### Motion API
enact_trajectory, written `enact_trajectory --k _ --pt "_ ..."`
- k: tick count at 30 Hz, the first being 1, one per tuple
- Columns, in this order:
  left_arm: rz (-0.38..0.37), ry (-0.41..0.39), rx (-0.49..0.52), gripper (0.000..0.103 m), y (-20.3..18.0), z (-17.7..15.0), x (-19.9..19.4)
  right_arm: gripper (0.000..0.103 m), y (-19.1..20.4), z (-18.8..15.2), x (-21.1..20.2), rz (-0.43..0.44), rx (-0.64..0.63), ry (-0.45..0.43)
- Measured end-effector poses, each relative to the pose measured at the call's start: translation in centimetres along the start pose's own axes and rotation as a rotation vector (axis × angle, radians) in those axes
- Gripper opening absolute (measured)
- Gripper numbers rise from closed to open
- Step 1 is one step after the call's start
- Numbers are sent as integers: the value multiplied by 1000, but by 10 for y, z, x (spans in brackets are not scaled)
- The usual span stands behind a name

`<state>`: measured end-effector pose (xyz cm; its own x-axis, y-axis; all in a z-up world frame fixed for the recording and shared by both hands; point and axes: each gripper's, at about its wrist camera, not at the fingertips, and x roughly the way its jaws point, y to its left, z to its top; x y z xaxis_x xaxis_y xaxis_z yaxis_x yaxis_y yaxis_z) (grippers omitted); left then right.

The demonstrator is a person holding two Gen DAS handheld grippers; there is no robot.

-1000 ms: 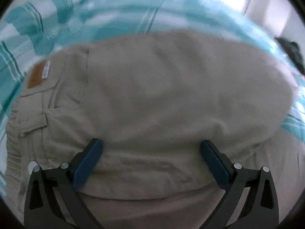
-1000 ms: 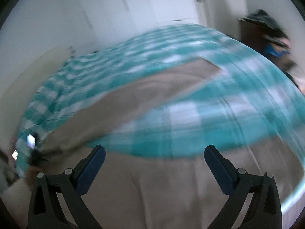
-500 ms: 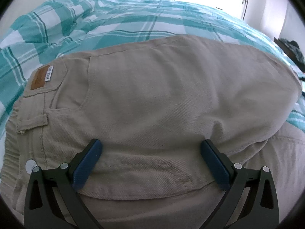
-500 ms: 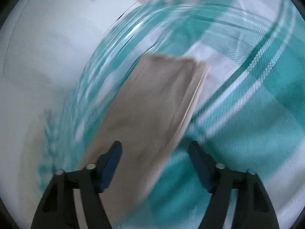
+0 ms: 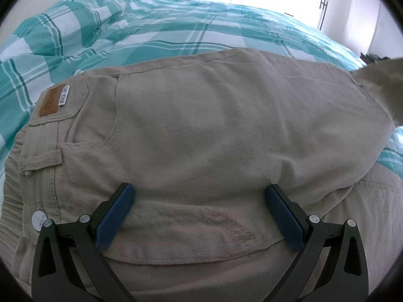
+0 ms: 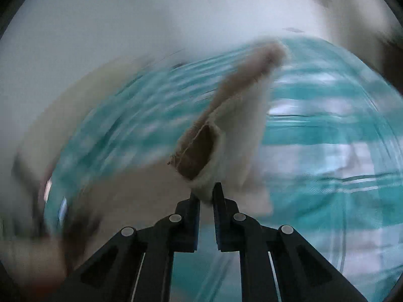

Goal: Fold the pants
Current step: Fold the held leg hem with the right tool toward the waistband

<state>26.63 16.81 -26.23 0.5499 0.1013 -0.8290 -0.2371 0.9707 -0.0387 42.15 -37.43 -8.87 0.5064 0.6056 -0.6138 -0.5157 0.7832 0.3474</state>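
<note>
Left wrist view: beige twill cotton pants (image 5: 214,138) on teal-and-white checked bedcover (image 5: 151,32), seat panel just ahead of our left gripper (image 5: 199,201), jaws wide apart. We judge the cloth soft, limp, moderately heavy; best taken at hems or waistband. Right wrist view alone shows our right gripper (image 6: 206,196) clamped on the lifted leg hem (image 6: 199,151).

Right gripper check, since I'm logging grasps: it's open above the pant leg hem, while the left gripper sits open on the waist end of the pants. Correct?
Not quite. The right gripper is shut on the pant leg hem, as the right wrist view shows. The left gripper does sit open on the waist end of the pants.
</note>
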Motion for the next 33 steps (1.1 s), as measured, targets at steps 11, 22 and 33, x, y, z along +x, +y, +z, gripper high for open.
enact_trajectory --k 11,22,33 --pt "64 120 37 102 -9 14 -8 15 -76 -187 -157 -750 286 166" --pt "-199 97 22 102 -50 -36 -115 82 68 -177 -96 -455 220 34" --pt "-200 45 -145 102 4 -57 -114 82 209 -154 53 -153 128 109"
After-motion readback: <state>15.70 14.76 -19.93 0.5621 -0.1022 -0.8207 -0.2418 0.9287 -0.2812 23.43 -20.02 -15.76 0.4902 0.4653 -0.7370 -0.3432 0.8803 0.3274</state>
